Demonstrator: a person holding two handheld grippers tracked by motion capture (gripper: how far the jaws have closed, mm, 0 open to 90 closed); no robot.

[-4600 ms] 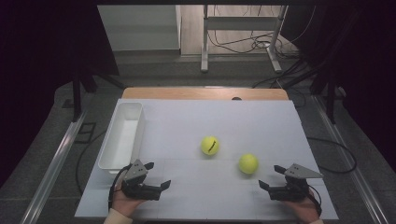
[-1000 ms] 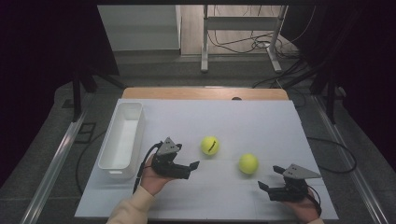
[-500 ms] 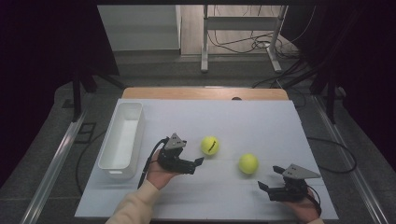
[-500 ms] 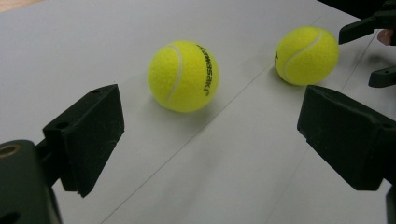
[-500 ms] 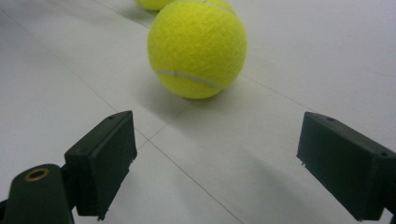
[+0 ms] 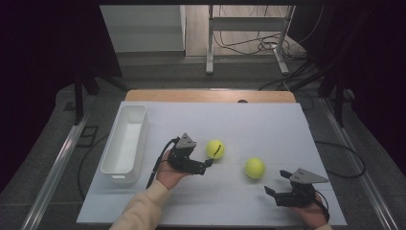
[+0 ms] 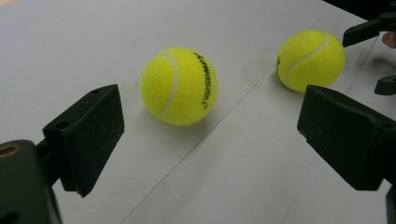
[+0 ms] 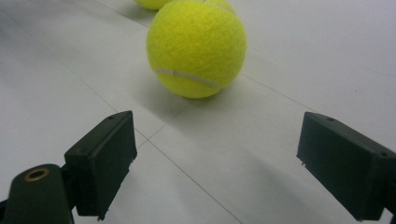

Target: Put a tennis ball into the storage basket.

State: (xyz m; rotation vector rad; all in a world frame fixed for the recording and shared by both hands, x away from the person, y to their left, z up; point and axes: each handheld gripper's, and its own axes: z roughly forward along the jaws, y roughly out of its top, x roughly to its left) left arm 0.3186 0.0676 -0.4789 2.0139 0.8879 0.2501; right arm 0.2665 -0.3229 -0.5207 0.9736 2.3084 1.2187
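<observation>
Seen from above, a white table (image 6: 239, 120) carries, from left to right: a long white plastic bin (image 6: 125, 143) with rounded corners, empty as far as can be seen; the left gripper (image 6: 206, 166), held in a hand with a pale sleeve; a tennis ball (image 6: 215, 149) just beyond its tips; a second tennis ball (image 6: 254, 168) a little to the right and nearer the person; and the right gripper (image 6: 276, 184) at the near right edge.

In the left gripper view, both black, blocky jaws are spread wide with nothing between them, and the first ball (image 7: 179, 86) sits ahead, closer to the left jaw, not yet touched. It is fuzzy yellow felt with a curved white seam and dark printed lettering.

In the right gripper view, those jaws are also released and empty, aimed at the second ball (image 8: 196, 47), which rests apart from them.

The step in hand looks like grasping the first ball. It would go best by sliding forward until the jaws straddle its widest part, centring it, then closing gently, since a round ball can roll off a smooth table.
</observation>
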